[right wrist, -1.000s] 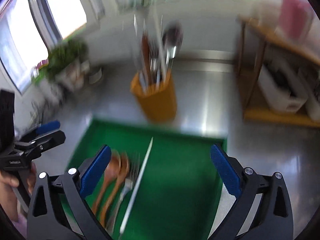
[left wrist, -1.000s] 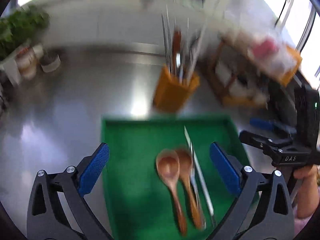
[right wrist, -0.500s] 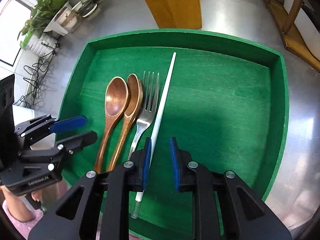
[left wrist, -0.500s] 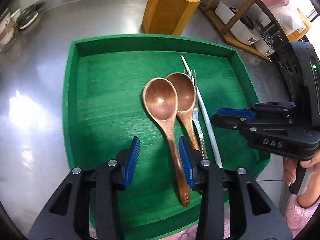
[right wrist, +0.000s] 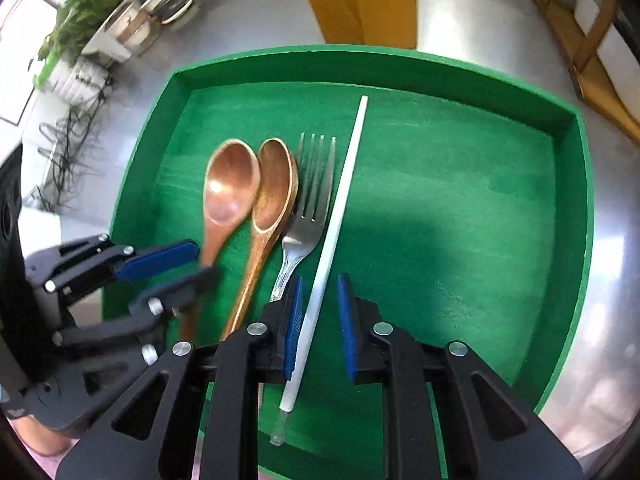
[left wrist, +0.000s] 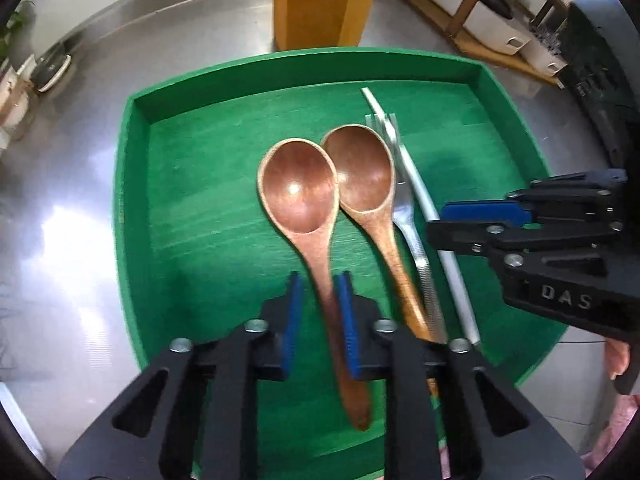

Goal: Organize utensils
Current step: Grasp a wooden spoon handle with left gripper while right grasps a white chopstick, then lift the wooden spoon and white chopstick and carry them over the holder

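**Both grippers narrowing on utensils in the green tray**

Since half a second ago, both of my grippers have dropped lower over the tray and their blue pads have drawn closer to what they straddle.

Largest first: a steel counter (left wrist: pixel 76 200) carries a green tray (left wrist: pixel 132 184), and a tall orange utensil holder (left wrist: pixel 324 4) stands just past the tray's far edge. Four utensils lie side by side down the tray's middle, handles toward the near edge.

From the left: a wooden spoon (left wrist: pixel 298 188), its bowl touching a second wooden spoon (left wrist: pixel 362 172), then a metal fork (right wrist: pixel 314 196), then a thin white chopstick (right wrist: pixel 340 216) nearest the tray's right half, which is bare.

My left gripper (left wrist: pixel 320 320) has its fingers nearly together around the first spoon's handle. The right pad looks to be touching the wood; a sliver of green shows by the left pad, so I cannot tell if the pinch is complete. The handle is blurred there.

My right gripper (right wrist: pixel 320 324) straddles the chopstick close to its near end. Its fingers are partly spread, with the left pad just beside the stick and a clear gap at the right pad.

To do this well, I judge I should centre each piece between the pads before squeezing, close fully, then lift straight up. The spoon bowls touch, so a sideways pull may drag the neighbour. The chopstick is thin and may roll or pivot when gripped so near its end.
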A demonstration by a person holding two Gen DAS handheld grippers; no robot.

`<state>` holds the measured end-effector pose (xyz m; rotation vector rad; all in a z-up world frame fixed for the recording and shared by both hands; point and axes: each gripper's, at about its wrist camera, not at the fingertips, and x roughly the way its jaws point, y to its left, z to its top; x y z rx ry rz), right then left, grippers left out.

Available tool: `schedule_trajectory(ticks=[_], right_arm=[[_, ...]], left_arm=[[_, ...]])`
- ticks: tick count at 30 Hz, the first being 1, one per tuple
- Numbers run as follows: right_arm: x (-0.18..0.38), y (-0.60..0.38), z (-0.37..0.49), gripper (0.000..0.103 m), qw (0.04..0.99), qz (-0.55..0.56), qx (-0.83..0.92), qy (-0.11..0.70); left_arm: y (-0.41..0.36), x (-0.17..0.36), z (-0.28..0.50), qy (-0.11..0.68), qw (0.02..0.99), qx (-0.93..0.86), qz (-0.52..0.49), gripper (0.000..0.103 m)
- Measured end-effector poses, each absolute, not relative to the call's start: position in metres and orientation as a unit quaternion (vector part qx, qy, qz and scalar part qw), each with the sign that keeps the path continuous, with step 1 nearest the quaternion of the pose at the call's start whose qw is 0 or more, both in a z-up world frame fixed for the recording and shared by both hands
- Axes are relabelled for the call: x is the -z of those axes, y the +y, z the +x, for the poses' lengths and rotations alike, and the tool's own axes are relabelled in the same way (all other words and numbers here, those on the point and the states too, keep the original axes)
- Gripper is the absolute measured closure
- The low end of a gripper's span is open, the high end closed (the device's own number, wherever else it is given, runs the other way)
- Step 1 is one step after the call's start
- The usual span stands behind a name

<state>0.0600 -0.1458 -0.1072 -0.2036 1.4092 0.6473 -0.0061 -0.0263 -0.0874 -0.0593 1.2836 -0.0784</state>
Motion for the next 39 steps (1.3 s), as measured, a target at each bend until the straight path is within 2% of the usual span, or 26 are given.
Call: schedule_trajectory(ticks=[3, 9, 13, 15, 16, 20, 25, 34, 39], right_arm=[[0.106, -0.147, 0.06, 0.086, 0.713, -0.13, -0.265, 0.636], [0.108, -0.171, 0.077, 0.085, 0.699, -0.126, -0.221, 0.668], [0.11, -0.168, 0.086, 0.082, 0.685, -0.107, -0.205, 0.691], [0.11, -0.161, 0.084, 0.084, 0.687, -0.131, -0.195, 0.687], [0.11, -0.157, 0.085, 0.089, 0.69, -0.136, -0.19, 0.685], [0.109, -0.138, 0.081, 0.09, 0.695, -0.152, -0.199, 0.674], [0.107, -0.122, 0.077, 0.097, 0.694, -0.17, -0.221, 0.664], [0.076, -0.135, 0.075, 0.097, 0.71, -0.152, -0.26, 0.637], [0.057, -0.154, 0.07, 0.097, 0.735, -0.104, -0.3, 0.599]], left_arm=[[-0.021, 0.087, -0.007, 0.609, 0.793, 0.023, -0.025, 0.091], [-0.01, 0.088, -0.003, 0.645, 0.764, 0.022, -0.019, 0.091], [-0.011, 0.089, 0.007, 0.667, 0.744, 0.038, -0.014, 0.086], [-0.012, 0.09, 0.01, 0.674, 0.738, 0.042, -0.003, 0.086], [-0.014, 0.09, 0.012, 0.676, 0.735, 0.044, 0.002, 0.086], [-0.017, 0.09, 0.015, 0.677, 0.735, 0.035, 0.026, 0.096], [-0.011, 0.089, 0.016, 0.674, 0.738, 0.037, 0.014, 0.096], [0.012, 0.052, 0.002, 0.618, 0.786, 0.033, -0.012, 0.096], [0.019, 0.027, -0.013, 0.537, 0.841, 0.056, -0.043, 0.096]])
